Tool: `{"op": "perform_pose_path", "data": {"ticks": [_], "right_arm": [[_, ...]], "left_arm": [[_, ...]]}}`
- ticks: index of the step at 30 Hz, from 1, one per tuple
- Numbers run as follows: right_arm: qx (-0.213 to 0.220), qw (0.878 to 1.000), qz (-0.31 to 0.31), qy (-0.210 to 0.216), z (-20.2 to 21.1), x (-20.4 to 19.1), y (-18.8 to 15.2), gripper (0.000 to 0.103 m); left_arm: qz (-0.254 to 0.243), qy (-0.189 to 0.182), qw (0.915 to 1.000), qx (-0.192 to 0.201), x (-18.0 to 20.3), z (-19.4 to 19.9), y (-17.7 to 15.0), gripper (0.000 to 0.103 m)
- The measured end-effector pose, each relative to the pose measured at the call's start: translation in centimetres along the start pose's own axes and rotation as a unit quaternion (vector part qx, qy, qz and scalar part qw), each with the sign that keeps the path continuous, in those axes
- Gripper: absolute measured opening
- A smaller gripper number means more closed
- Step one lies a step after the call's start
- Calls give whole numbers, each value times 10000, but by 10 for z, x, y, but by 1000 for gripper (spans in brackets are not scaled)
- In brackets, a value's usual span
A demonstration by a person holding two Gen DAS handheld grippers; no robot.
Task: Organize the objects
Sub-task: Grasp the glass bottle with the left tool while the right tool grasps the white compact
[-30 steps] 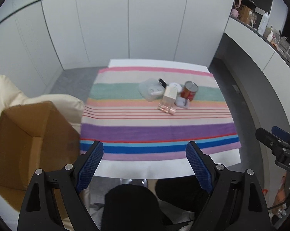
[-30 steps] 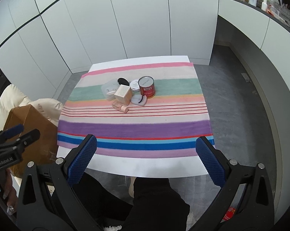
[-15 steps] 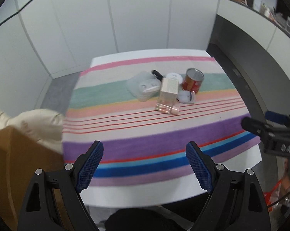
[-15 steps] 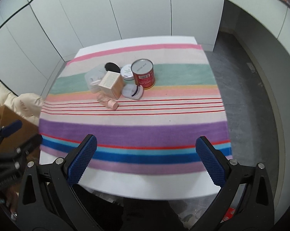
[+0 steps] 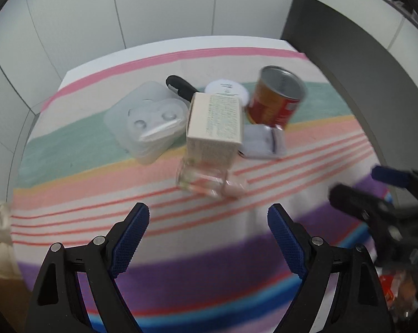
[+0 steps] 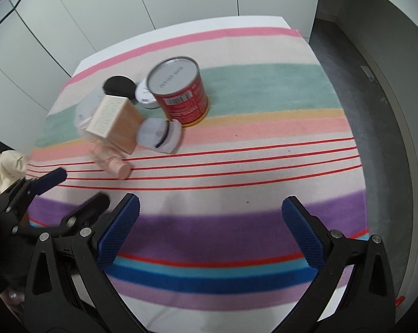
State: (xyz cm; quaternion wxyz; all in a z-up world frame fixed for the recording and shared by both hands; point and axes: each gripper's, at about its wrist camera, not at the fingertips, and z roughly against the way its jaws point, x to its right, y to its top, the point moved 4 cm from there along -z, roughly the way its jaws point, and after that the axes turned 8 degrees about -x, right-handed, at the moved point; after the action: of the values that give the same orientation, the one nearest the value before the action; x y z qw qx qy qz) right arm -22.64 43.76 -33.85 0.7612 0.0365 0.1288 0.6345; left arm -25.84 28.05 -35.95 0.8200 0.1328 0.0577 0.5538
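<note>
Objects (image 5: pixel 214 127) sitting clustered toward the table's far edge, none sorted yet
Left gripper (image 5: pixel 209 223) and right gripper (image 6: pixel 210 215) are hovering, tongs apart, gripping nothing

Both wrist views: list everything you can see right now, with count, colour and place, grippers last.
Tablecloth: one, striped, covering the table.
Tin can: one, red, silver top, upright, far right of cluster.
Carton: one, beige, cluster centre.
Glass bottle: one, clear, pink cap, lying nearest the grippers.
Plastic case: one, translucent, left of carton.
Round jar: one, white, behind carton.
Black disc: one, far side.
White pouch: one, before the can.
Left gripper: open, empty.
Right gripper: open, empty.
</note>
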Motion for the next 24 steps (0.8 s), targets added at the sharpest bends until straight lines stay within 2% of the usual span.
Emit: {"op": "perform_pose_path", "data": {"ticks": [3,6,9,10,11,21,24], "right_arm": [[-55,10000,-62,37,-12,4,4,103],[-107,9999,-51,33,-22,3,6,103],[-123,9999,-26,50,-28,0,9,103],[-136,9999,-12,59,-30,-1,10,103],[-142,9999,0,78,-32,-3,11,103],[93,9996,45,249,-55,-42,32,103],[312,9995,89,-53,-61,-53,40,102]], "left_arm": [[198,-43,9998,12,-4,-18,9,88],[450,-159,9987,158,-12,-23,11,83],[663,-157,9970,369,-20,-25,15,74],[688,-113,9967,417,-21,-25,17,66],[696,-60,9966,444,-23,-26,18,64],[1540,21,9867,530,-71,-18,7,64],[1648,99,9849,529,-82,-18,5,64]]}}
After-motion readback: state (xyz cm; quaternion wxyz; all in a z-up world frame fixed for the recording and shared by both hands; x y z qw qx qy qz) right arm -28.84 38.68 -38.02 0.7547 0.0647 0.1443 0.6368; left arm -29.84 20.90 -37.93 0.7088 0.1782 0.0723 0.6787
